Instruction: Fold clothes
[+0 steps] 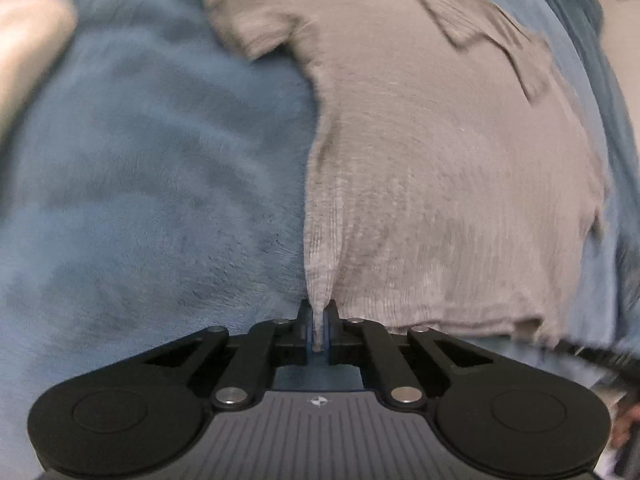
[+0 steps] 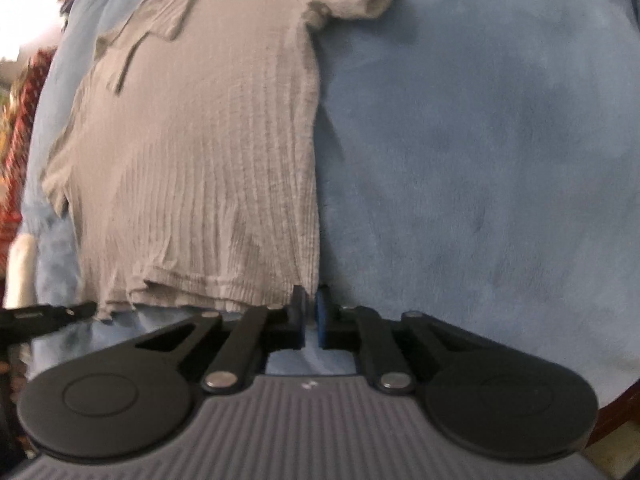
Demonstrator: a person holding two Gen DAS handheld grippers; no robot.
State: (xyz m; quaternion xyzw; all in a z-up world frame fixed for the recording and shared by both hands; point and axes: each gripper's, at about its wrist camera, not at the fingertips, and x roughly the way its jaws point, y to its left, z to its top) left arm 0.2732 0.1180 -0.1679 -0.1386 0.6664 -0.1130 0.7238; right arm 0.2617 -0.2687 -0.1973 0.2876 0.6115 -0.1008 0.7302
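The grey ribbed shirt (image 1: 440, 184) runs lengthwise away; left gripper (image 1: 319, 312) pinches its near-left hem corner, right gripper (image 2: 311, 300) clenched at the near-right.

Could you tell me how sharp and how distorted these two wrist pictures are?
Left wrist: fisheye bulge, motion blur smearing the shirt collar, left gripper fairly crisp. Right wrist: softer overall, blown-out glare at upper left, blanket fuzzy, right gripper slightly blurred.
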